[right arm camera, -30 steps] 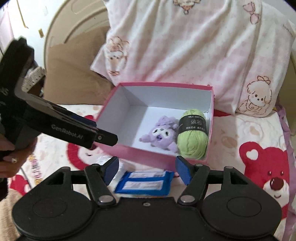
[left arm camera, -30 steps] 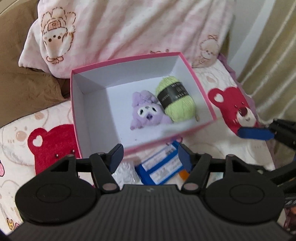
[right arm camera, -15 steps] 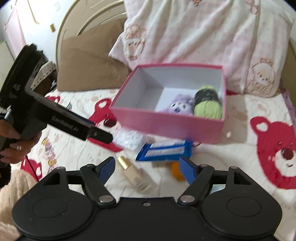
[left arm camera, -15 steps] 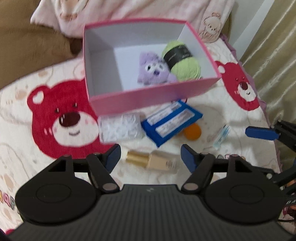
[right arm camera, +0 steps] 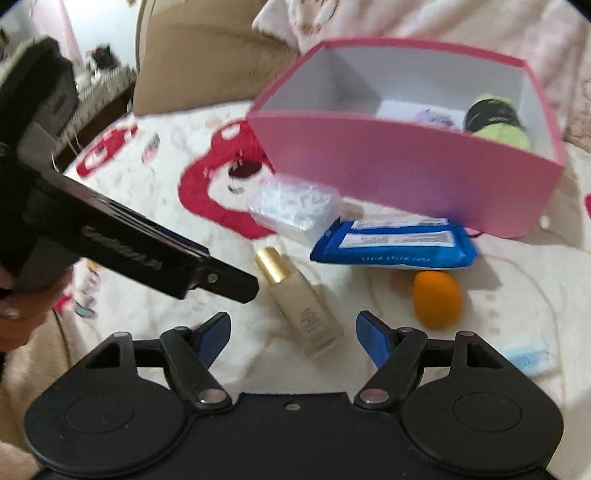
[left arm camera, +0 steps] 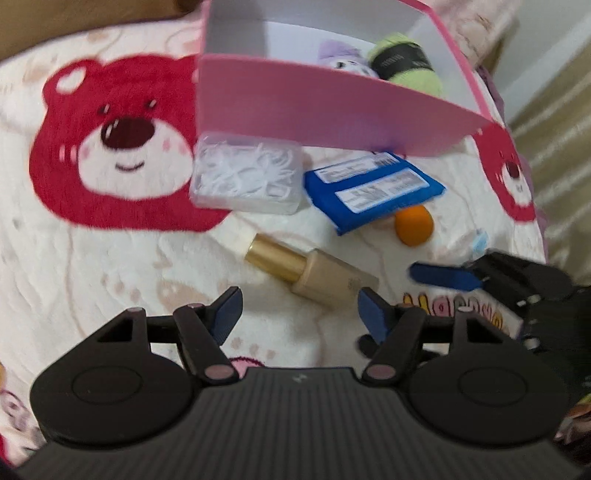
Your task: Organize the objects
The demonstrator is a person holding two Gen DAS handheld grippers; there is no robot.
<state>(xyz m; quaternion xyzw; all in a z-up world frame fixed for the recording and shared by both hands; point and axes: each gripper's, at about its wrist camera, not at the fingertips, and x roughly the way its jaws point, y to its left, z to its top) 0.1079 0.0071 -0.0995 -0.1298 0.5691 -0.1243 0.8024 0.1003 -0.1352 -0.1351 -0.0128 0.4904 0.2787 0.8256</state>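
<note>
A pink box [left arm camera: 314,107] [right arm camera: 402,173] sits on the bed and holds a purple plush toy [left arm camera: 341,59] and a green yarn ball [left arm camera: 410,66] [right arm camera: 498,125]. In front of it lie a clear plastic case [left arm camera: 245,173] [right arm camera: 295,203], a blue wipes pack [left arm camera: 373,188] [right arm camera: 395,240], an orange sponge [left arm camera: 413,225] [right arm camera: 436,299] and a beige bottle with a gold cap [left arm camera: 314,273] [right arm camera: 299,299]. My left gripper [left arm camera: 299,314] is open and empty, just before the bottle. My right gripper [right arm camera: 291,332] is open and empty, near the bottle's base.
The bed cover [left arm camera: 110,258] is white plush with red bear prints. A small light blue packet [right arm camera: 528,358] lies at the right. A brown cushion [right arm camera: 207,55] and pink pillow [right arm camera: 461,22] stand behind the box. A curtain [left arm camera: 554,147] hangs at the right.
Both grippers have pulled back and down from the box toward the loose items. The bottle, sponge and case have come into view. Both stay open.
</note>
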